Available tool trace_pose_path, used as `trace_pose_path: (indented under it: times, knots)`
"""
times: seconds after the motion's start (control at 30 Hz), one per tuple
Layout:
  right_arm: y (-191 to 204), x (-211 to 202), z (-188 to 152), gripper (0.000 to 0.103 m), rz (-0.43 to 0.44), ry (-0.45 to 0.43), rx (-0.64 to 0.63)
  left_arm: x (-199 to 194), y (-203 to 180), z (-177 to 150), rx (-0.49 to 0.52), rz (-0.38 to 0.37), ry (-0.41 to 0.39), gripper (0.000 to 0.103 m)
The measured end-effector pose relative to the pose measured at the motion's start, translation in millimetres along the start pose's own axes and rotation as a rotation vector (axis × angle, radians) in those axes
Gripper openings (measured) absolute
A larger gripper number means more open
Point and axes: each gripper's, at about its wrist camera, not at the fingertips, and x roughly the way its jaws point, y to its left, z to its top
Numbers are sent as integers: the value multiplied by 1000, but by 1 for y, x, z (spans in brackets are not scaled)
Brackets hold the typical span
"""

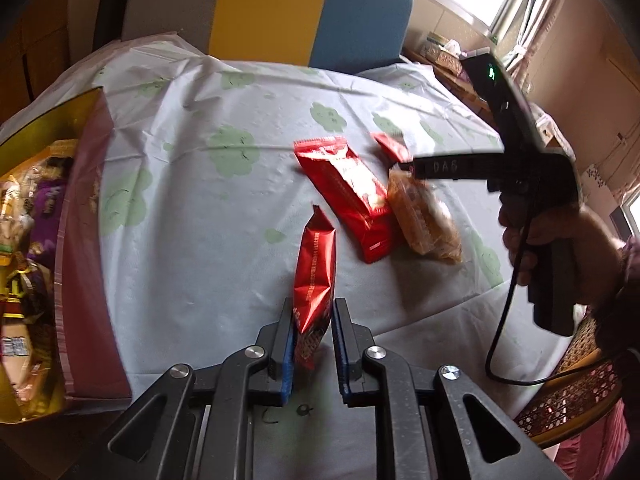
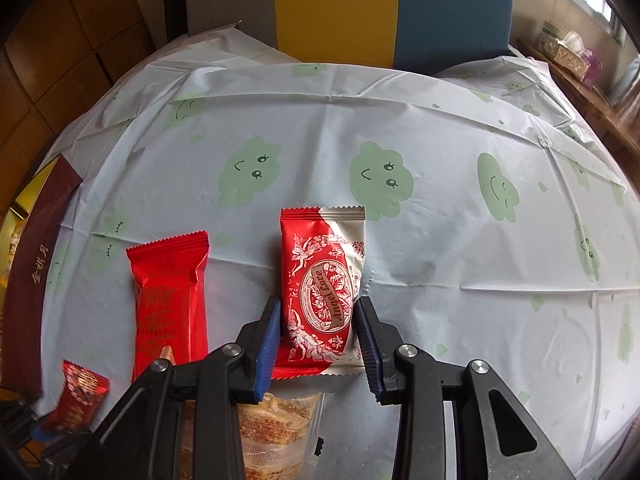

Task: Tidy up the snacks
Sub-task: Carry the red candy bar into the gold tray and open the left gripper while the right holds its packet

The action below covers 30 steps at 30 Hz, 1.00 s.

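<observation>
Left wrist view: the left hand-held gripper tilts downward, clamped on a red snack packet standing on edge above the surface. Beside it, a hand angles the right hand-held gripper steeply down, closed around an Angel Love packet. A snack-filled box sits at the surface's left edge; open cloth lies beyond.

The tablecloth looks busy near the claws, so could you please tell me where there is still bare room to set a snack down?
The tablecloth is bare across its far half, towards the chair, and all down the right. It is also bare between the gift box and the red packets. It is crowded close in, around the Angel Love packet, the plain red packet and the clear biscuit bag.
</observation>
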Motion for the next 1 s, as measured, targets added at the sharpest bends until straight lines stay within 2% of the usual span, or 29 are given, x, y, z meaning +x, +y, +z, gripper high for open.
trace_pose_path:
  times: [0.17, 0.3, 0.47, 0.6, 0.73, 0.9, 1.0]
  knots:
    - [0, 0, -1, 37, -6, -9, -5, -40, 23, 19, -73, -11, -82, 16]
    - [2, 0, -1, 37, -9, -12, -10, -77, 70, 33, -208, 34, -159, 16]
    - [2, 0, -3, 38, -7, -6, -19, -113, 142, 32, -366, 148, -235, 16]
    - [3, 1, -1, 38, -2, 0, -25, -117, 195, 17, -514, 236, -218, 16]
    - [4, 1, -1, 38, -9, -4, -31, -112, 229, 1, -628, 284, -201, 16]
    - [5, 2, -1, 38, -12, -7, -35, -103, 246, -5, -656, 319, -175, 16]
    - [5, 2, 0, 39, -16, -9, -38, -97, 246, -7, -655, 344, -158, 22]
